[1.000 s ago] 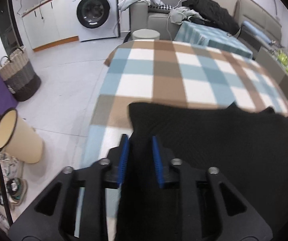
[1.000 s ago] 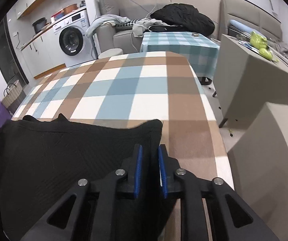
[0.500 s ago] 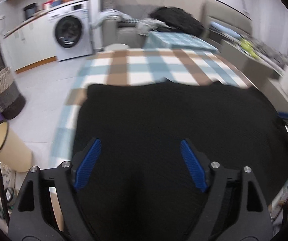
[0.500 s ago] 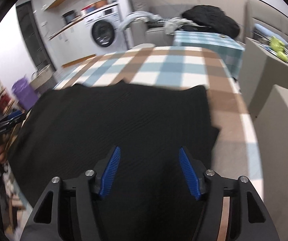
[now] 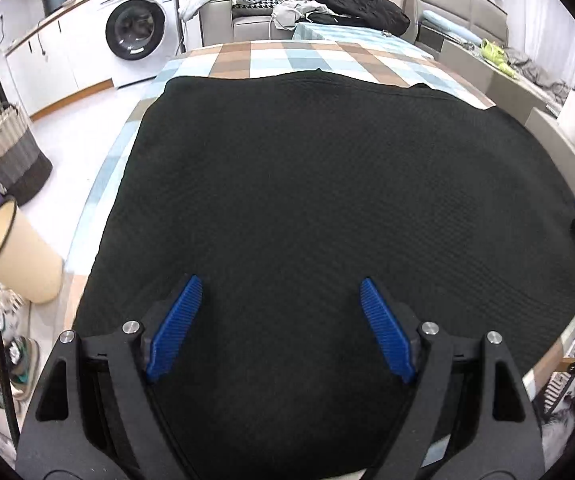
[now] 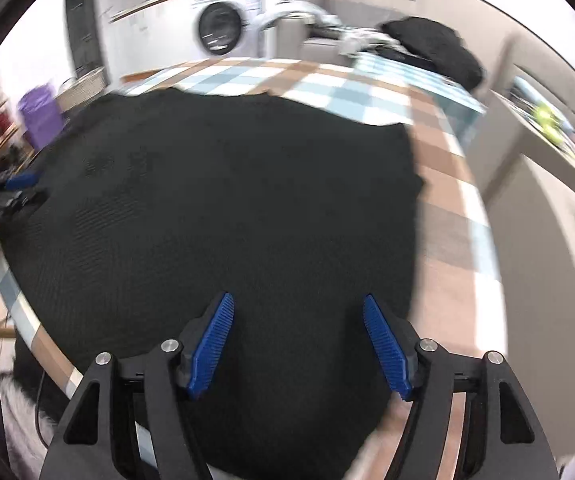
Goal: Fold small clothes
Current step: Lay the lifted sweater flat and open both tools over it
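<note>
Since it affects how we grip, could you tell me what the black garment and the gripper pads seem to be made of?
Black garment: likely a matte knit fabric, given its fine waffle-like texture. Left gripper pads: blue and ridged, probably rubber or plastic.

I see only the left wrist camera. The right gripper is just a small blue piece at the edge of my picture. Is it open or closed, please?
Observer: The right gripper is open. There is nothing between its pads, and it points over the black garment.
Operator: Does the garment reach the right border of the table?
Observer: No. Its right edge stops short, and a strip of checked tablecloth lies bare beyond it.
</note>
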Motion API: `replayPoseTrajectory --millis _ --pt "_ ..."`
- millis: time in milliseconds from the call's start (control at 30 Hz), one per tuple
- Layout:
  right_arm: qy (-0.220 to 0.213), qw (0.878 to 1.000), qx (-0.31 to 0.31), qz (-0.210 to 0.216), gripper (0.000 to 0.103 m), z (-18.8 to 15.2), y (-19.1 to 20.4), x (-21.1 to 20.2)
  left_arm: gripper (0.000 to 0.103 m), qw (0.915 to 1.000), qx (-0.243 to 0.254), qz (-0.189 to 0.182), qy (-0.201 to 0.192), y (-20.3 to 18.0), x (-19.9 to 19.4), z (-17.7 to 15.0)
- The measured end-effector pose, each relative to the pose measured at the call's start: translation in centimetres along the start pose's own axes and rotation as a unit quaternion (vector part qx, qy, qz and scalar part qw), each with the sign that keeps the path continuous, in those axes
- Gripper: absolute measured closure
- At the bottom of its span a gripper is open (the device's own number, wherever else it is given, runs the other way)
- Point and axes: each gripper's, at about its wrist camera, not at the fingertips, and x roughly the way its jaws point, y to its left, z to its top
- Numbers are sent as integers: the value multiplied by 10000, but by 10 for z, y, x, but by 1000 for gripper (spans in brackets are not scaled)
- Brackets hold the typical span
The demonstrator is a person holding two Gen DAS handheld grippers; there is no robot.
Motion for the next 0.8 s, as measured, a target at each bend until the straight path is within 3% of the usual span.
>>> replayPoseTrajectory --millis 167,267,400,467,667,800 --pt "-213 9935 1080 289 30 -11 -36 -5 22 9999 -76 62 -91 -2 -4 -10" --pt "-293 9893 1366 411 34 -10 -44 4 22 9999 -104 64 -83 -2 -5 -9" --pt "-205 9918 1208 363 77 -2 -38 17 22 9998 -165 61 -116 0 -5 -8" --pt "-234 9931 1094 352 86 3 -32 19 21 9998 -141 76 -121 0 -4 -7" --pt "-112 9930 1167 119 86 24 -48 32 21 9998 -158 47 -120 0 -8 -7" --pt "-198 9907 1340 111 68 17 -48 10 21 9982 -551 -19 -215 14 -22 -13"
